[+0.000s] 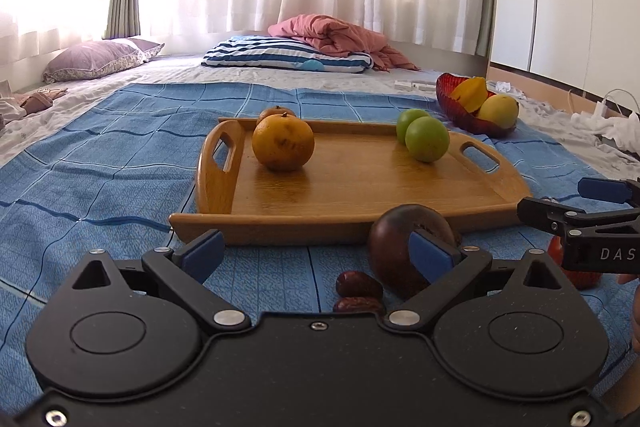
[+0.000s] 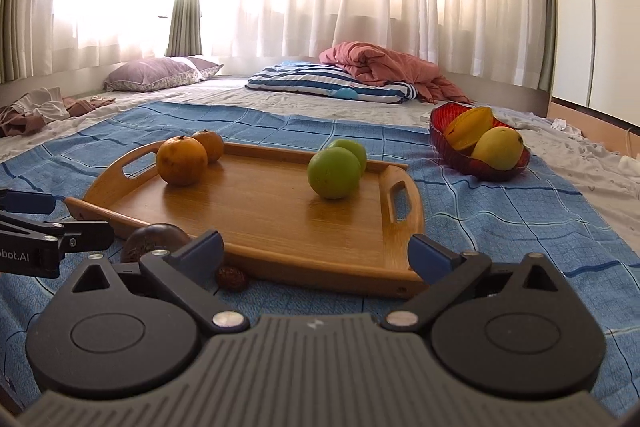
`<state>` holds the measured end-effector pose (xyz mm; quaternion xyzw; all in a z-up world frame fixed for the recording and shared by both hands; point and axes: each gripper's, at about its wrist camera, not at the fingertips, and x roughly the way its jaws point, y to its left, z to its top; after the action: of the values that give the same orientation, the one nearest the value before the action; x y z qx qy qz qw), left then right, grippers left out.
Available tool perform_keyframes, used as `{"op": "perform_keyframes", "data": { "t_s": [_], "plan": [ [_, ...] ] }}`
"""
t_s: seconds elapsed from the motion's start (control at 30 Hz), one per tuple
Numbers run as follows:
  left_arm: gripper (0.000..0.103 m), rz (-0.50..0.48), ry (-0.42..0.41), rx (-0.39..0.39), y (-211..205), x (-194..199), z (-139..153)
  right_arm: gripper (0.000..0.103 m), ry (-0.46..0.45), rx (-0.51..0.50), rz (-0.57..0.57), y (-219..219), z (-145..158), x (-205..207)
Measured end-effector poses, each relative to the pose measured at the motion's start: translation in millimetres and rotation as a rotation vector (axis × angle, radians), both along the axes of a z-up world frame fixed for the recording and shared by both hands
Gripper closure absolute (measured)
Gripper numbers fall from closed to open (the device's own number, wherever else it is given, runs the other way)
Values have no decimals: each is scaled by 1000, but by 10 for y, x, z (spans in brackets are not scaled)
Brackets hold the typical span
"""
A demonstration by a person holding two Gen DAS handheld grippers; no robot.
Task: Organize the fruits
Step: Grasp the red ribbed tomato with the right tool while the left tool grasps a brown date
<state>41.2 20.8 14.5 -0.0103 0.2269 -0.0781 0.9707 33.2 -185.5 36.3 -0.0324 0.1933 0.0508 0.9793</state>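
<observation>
The left gripper [image 1: 318, 253] hangs low, fingers spread, beside the dark fruit [image 1: 404, 251]. The right gripper [image 2: 316, 253] faces the tray [image 2: 280, 223], fingers released.

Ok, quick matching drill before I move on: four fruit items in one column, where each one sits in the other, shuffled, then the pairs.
Things:
1. oranges
2. green fruits
3. mango
4. dark purple fruit

Places:
A. in the red bowl
B. on the blue cloth, in front of the tray
C. right side of the wooden tray
D. left side of the wooden tray

Pairs: 1-D, 2-C, 3-A, 4-B
</observation>
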Motion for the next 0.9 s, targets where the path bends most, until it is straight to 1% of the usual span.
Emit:
{"op": "perform_keyframes", "data": {
  "t_s": [0.13,0.27,0.43,0.57,0.73,0.8,0.9],
  "plan": [
    [4,-7,-12,-4,-19,-131,-74,0,-34,-10,-54,-23,-94,-274],
    [3,-8,-11,3,-43,-232,-120,0,-43,-21,-81,-52,-156,-458],
    [3,3,-7,17,-42,-279,-158,0,-39,-17,-112,-101,-221,-536],
    [4,-33,7,21,-54,-319,-176,0,-20,8,-158,-171,-290,-507],
    [8,-54,17,17,-72,-346,-190,0,0,29,-200,-214,-358,-494],
    [15,-57,19,10,-72,-342,-188,0,7,29,-207,-216,-382,-494],
    [20,-65,32,-4,-72,-327,-181,0,15,23,-217,-220,-411,-493]
  ]
}}
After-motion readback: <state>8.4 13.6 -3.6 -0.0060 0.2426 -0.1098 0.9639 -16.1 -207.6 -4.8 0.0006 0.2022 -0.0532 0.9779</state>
